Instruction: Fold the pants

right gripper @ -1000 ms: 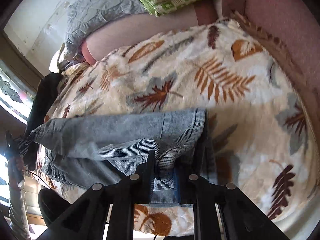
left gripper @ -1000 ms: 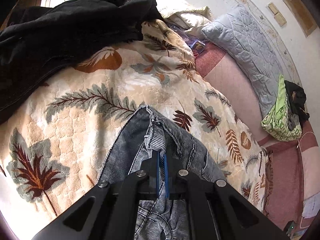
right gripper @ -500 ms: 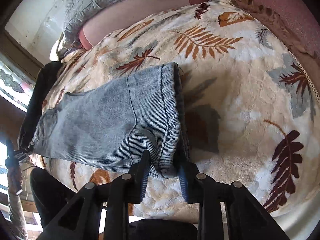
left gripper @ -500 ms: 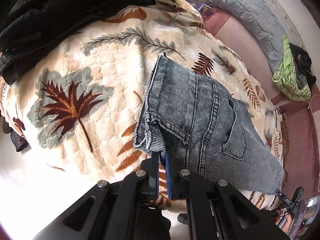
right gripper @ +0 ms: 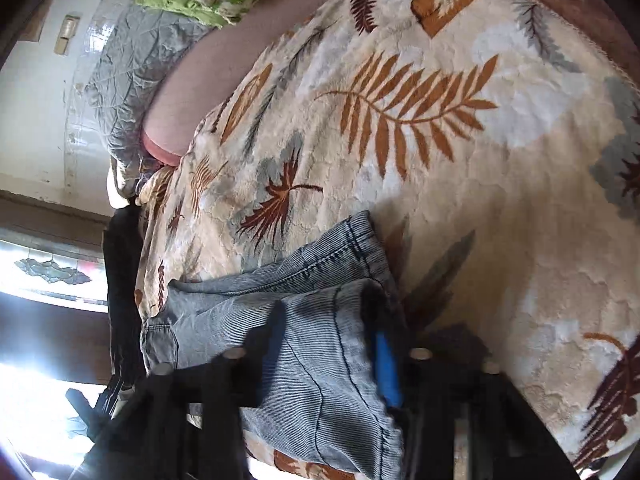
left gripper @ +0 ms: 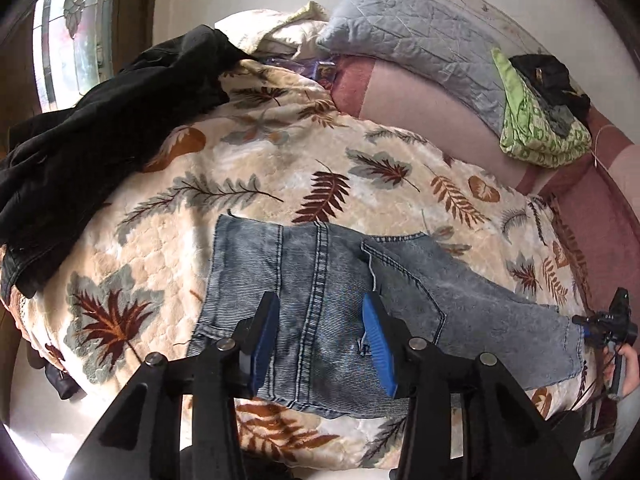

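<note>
Grey-blue denim pants [left gripper: 332,280] lie flat on the leaf-patterned blanket [left gripper: 280,168], waistband at the left, back pocket up, leg running right. My left gripper [left gripper: 320,332] hangs open just above the waist end, holding nothing. The right wrist view shows the leg's hem end [right gripper: 320,320] folded in layers near the bed's front edge. My right gripper [right gripper: 328,356] is open over that hem, its blue pads either side of the cloth, apart from it. The right gripper also shows in the left wrist view [left gripper: 608,324] at the far right.
A black garment [left gripper: 92,136] is heaped at the blanket's left back. A grey quilted pillow [left gripper: 420,32] and a green patterned bundle [left gripper: 540,128] lie along the wall. The bed's front edge drops off just below the pants.
Both grippers have opened and let go of the pants, which now lie spread flat on the blanket. Both have drawn back and up from the cloth.
</note>
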### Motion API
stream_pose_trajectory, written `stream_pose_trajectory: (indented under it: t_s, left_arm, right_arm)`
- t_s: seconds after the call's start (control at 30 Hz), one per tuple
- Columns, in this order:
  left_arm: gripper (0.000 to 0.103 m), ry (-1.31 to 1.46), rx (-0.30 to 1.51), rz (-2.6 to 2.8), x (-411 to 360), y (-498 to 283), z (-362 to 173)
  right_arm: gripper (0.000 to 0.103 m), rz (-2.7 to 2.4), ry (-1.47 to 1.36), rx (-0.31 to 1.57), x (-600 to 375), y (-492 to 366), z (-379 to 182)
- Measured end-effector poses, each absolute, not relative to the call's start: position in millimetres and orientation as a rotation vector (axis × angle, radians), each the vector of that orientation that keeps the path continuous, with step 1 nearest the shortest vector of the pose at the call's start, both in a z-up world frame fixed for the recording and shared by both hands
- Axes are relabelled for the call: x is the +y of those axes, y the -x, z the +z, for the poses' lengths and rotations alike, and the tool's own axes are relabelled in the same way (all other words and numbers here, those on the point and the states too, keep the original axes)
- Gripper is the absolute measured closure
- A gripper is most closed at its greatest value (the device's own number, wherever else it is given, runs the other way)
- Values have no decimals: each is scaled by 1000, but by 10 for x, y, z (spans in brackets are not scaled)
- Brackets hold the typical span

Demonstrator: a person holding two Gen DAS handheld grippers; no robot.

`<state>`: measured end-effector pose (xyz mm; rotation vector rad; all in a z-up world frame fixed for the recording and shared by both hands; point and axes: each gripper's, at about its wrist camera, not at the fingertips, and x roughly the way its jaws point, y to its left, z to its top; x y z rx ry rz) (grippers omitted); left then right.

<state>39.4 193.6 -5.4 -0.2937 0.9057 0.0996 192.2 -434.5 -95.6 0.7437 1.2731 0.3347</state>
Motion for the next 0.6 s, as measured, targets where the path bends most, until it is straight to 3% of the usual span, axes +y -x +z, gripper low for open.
stream_pose_trajectory:
  t_s: [0.07, 0.2, 0.3, 0.4, 0.5, 0.53, 0.57, 0.6]
  left_arm:
    - [59, 262, 971, 95, 1837, -534, -319]
    - [59, 279, 1100, 111, 1816, -670, -833]
    - [59, 284, 1091, 104, 1824, -639, -884]
    - [59, 289, 1109, 93, 1835, -653, -877]
    - [59, 277, 1119, 88, 1831, -662, -861]
    - [59, 274, 1120, 89, 1829, -664, -855]
    - [59, 270, 1119, 89, 1823, -659, -846]
    - [59, 268, 1116, 91, 1819, -653, -833]
  right_arm:
    - [99, 329, -681, 1270, -4265, -2002, -904]
    - [99, 333, -484, 994, -4160, -1949, -240]
    - [99, 316, -390, 997, -4041, -1824, -233]
    - [90, 223, -305, 1317, -4017, -1836, -972]
    - [79, 217, -419, 1264, -4194, -1650, -968]
    - [57, 200, -469, 1233, -4269, -1590, -880]
    - [43, 177, -477, 1177, -4318, -1510, -743]
    - [40, 159, -447, 1125, -4320, -1424, -593]
